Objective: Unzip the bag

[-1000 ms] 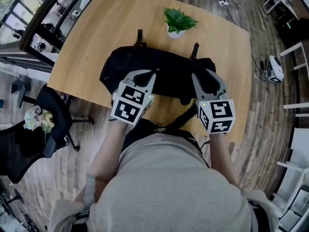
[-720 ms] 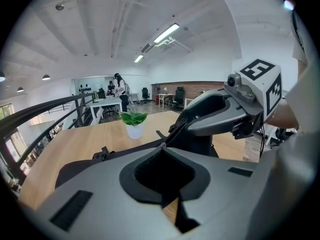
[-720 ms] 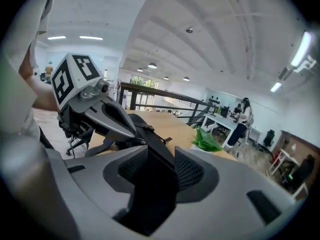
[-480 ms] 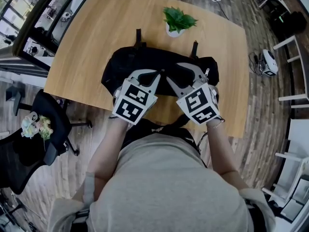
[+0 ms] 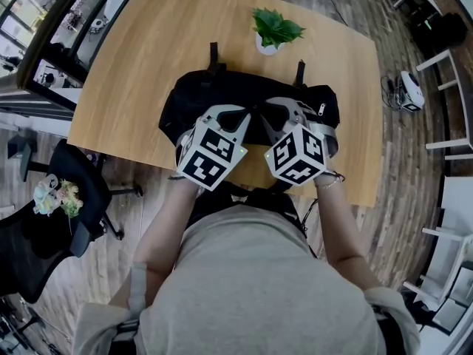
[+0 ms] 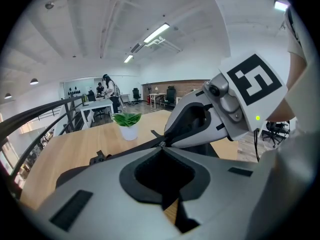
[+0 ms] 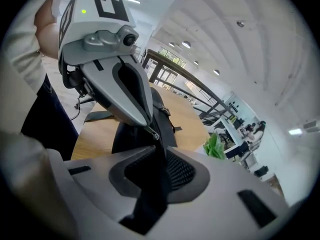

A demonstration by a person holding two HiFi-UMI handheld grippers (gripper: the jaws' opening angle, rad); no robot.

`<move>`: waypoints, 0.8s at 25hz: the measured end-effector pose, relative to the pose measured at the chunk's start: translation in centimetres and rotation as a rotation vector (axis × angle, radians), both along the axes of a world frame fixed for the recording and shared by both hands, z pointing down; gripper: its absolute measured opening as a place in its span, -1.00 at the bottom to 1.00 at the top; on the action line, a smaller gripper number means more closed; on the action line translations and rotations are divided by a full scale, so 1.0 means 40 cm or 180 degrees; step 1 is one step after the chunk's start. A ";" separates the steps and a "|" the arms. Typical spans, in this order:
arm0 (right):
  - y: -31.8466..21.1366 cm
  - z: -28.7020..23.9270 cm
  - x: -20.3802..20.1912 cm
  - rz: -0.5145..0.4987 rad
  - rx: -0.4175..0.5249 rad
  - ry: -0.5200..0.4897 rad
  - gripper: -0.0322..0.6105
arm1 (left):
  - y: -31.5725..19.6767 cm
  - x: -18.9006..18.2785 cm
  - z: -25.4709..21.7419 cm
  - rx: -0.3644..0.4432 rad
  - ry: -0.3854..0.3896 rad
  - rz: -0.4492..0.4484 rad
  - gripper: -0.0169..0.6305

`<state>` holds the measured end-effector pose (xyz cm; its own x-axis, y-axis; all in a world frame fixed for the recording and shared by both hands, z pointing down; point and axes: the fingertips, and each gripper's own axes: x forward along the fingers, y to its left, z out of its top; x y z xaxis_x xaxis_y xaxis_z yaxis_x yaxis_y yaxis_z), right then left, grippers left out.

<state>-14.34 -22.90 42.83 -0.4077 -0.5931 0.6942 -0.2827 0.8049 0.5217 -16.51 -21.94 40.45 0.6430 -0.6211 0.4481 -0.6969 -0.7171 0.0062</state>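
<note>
A black bag lies across the wooden table. My two grippers meet tip to tip over the middle of its top. My left gripper is shut, and a small metal zipper pull shows right at its closed tips. My right gripper comes in from the right and has just been closing. A dark fold of the bag fills the gap between its jaws and the pads press on it. Below the grippers the zipper line is hidden.
A small potted plant stands behind the bag near the table's far edge. Two bag straps stick out toward it. The person stands against the near table edge. A black office chair is on the floor at left.
My right gripper has swung left from the bag's right end to the middle, rolling over, and now meets the left gripper's tips. The left gripper has stayed put.
</note>
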 end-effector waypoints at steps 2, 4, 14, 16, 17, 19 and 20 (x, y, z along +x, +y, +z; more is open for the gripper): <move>0.005 0.005 0.001 0.0036 0.0013 0.0036 -0.78 | 0.001 -0.003 0.003 0.0003 -0.0025 -0.0005 -0.89; 0.008 0.006 0.002 0.0099 0.0033 0.0019 -0.79 | 0.002 -0.005 0.006 -0.0001 -0.0030 -0.0001 -0.89; 0.001 0.005 0.015 0.0323 -0.0032 -0.0158 -0.80 | -0.006 -0.050 0.016 0.0028 -0.0088 -0.0117 -0.89; -0.001 0.003 0.018 0.0365 -0.0069 -0.0226 -0.80 | -0.007 -0.074 0.014 0.0019 -0.0085 -0.0179 -0.89; -0.002 0.002 0.019 0.0380 -0.0082 -0.0252 -0.80 | -0.007 -0.087 0.012 0.0016 -0.0089 -0.0212 -0.89; -0.005 0.000 0.019 0.0402 -0.0100 -0.0297 -0.80 | -0.008 -0.112 0.010 0.0014 -0.0103 -0.0277 -0.89; -0.008 0.000 0.019 0.0411 -0.0107 -0.0317 -0.80 | -0.009 -0.124 0.011 0.0012 -0.0106 -0.0309 -0.89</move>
